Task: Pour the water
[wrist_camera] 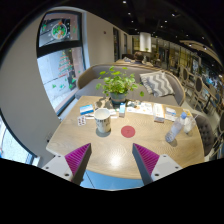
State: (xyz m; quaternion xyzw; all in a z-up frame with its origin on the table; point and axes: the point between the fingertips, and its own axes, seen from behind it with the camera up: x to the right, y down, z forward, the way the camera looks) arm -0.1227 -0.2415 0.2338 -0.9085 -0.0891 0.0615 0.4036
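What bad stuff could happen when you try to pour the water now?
The gripper is open and holds nothing, so nothing can be poured yet. The bottle stands near the table edge; a clumsy grab might knock it off. Papers and the plant sit near the cup, so spilled water could wet them.

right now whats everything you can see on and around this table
table: 1, light wood, ahead of the fingers
cup: 1, metallic, on the table, ahead of the left finger
coaster: 1, red, round, flat on the table right of the cup
water bottle: 1, clear plastic, on the table's right part
potted plant: 1, green, at the table's far side
sofa: 1, grey with patterned cushions, behind the plant
posters: 2, on the wall to the left
hand-held gripper: 1, magenta pads, fingers open, holding nothing
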